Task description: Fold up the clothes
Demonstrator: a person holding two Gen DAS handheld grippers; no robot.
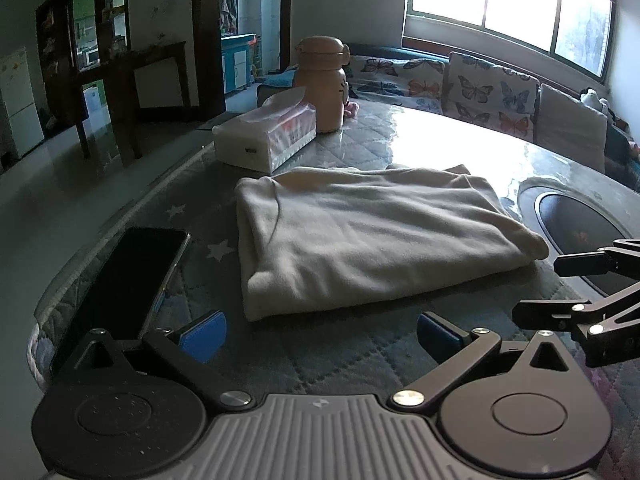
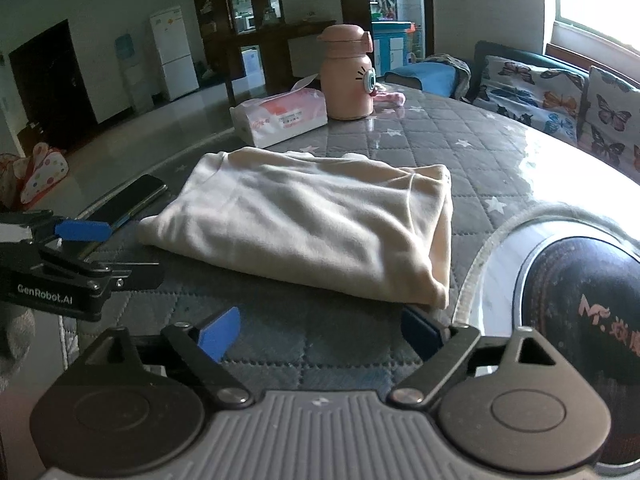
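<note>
A cream garment (image 1: 368, 236) lies folded into a flat rectangle on the quilted grey table cover (image 1: 320, 360); it also shows in the right wrist view (image 2: 312, 224). My left gripper (image 1: 320, 334) is open and empty, just in front of the garment's near edge. My right gripper (image 2: 320, 334) is open and empty, close to the garment's near right corner. The right gripper also shows at the right edge of the left wrist view (image 1: 560, 288), and the left gripper at the left edge of the right wrist view (image 2: 100, 252).
A black phone (image 1: 128, 284) lies left of the garment. A tissue pack (image 1: 268, 136) and a pink bottle (image 1: 322, 84) stand behind it. A round dark inset (image 2: 580, 300) sits in the table at the right. A butterfly-print sofa (image 1: 472, 88) lies beyond.
</note>
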